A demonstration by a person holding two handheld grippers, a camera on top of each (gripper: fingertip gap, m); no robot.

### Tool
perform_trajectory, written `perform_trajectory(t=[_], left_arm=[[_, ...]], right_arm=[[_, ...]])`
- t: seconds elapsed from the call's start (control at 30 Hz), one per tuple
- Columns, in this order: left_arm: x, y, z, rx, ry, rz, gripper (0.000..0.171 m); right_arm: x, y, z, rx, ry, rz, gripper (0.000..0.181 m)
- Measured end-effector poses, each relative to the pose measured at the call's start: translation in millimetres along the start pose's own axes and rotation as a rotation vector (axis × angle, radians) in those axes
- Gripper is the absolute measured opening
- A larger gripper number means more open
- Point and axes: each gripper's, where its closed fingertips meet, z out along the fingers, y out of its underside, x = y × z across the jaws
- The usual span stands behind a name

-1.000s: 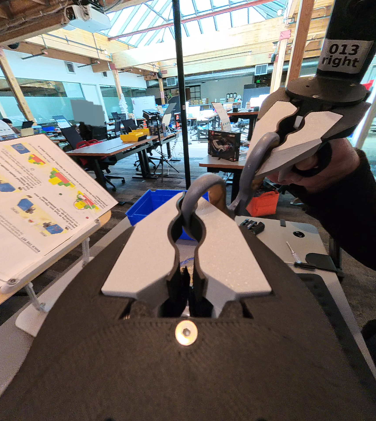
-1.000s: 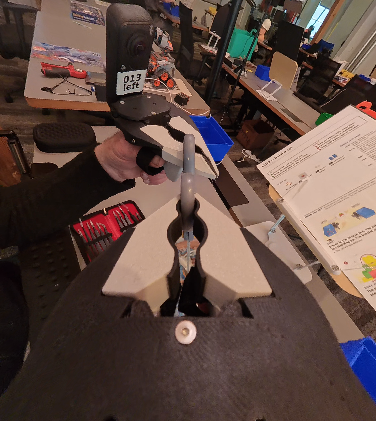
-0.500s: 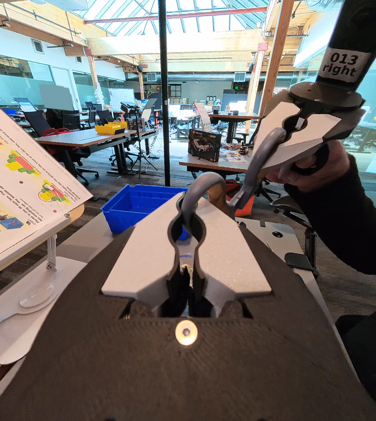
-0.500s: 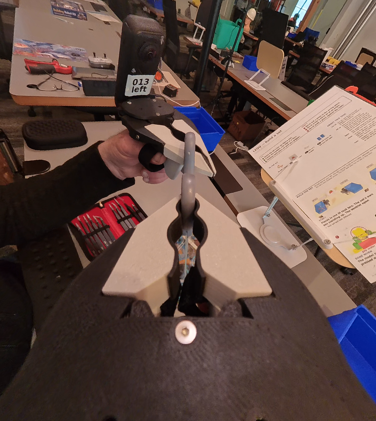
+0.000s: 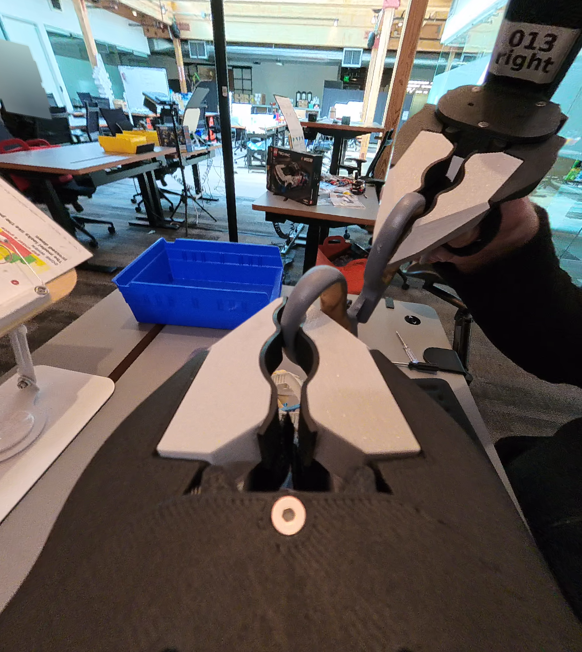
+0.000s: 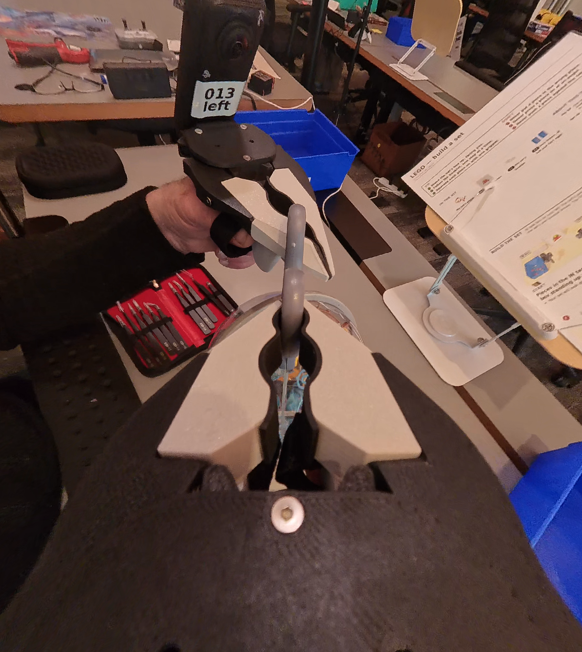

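Observation:
A grey scissors-like tool [image 5: 321, 278] with two loop handles hangs between my two grippers above the grey table [image 5: 183, 338]. My left gripper [image 5: 291, 310] is shut on one handle loop. My right gripper [image 5: 385, 254], held in a hand with a black sleeve, is shut on the other handle. In the right wrist view the same tool [image 6: 295, 247] runs from my right gripper [image 6: 291, 307] up to my left gripper [image 6: 298, 271]. The tool's lower end is hidden behind the fingers. A clear round container [image 6: 339, 310] with coloured pieces sits below the tool.
A blue bin [image 5: 198, 282] stands at the table's far edge. An instruction sheet on a white stand [image 5: 7, 229] is at the left, and also shows in the right wrist view [image 6: 529, 194]. An open red tweezers case [image 6: 173, 317], a small screwdriver [image 5: 406, 349] and another blue bin [image 6: 571, 522] lie nearby. The gap from one gripper's tips to the other's is roughly 5 cm.
Both grippers have come lower and tilted down towards the table, still shut on the grey tool. In the left wrist view the instruction stand has slid left and the blue bin shows more fully.

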Motion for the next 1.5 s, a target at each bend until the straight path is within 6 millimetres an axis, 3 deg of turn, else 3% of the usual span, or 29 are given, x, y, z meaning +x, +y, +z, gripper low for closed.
perform_trajectory(t=[0.27,0.57,1.5], left_arm=[[-5.9,19.3,28.5,-0.168,0.091,-0.155,0.000],[7.6,27.2,46.4,-0.236,0.082,-0.096,0.000],[32.6,13.7,70.0,-0.175,0.002,0.091,0.000]], right_arm=[[21.2,19.6,-23.9,0.068,0.021,0.170,0.000],[22.3,44.5,-33.7,0.162,-0.017,0.234,0.000],[15.3,50.6,-55.7,0.128,-0.018,0.131,0.000]])
